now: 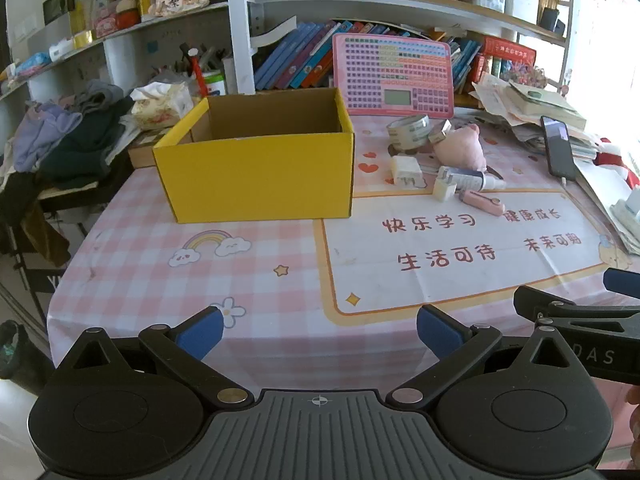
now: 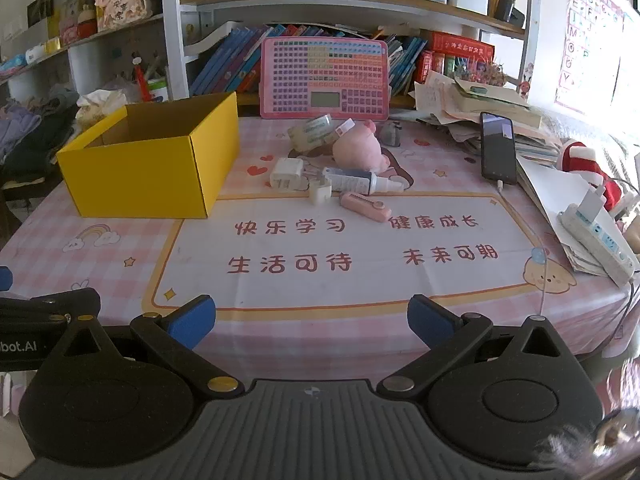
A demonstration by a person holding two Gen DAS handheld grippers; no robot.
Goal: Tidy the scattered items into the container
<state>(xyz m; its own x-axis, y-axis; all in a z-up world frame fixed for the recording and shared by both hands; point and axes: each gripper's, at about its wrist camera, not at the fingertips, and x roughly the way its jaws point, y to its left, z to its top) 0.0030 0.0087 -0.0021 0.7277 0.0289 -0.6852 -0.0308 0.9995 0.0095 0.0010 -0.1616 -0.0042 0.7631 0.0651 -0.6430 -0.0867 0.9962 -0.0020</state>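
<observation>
Nothing visible inside yellow box on table yet. Tape roll, pink plush, white charger, spray bottle, pink cutter still clustered right of it. Left gripper, right gripper: fingers fully spread, empty.

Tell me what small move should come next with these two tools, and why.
Probably move the right tool forward toward the pink utility knife, the nearest of the scattered items. Both tools are open and empty, the left tool too, and the yellow box appears empty, so nothing is tidied yet.
</observation>
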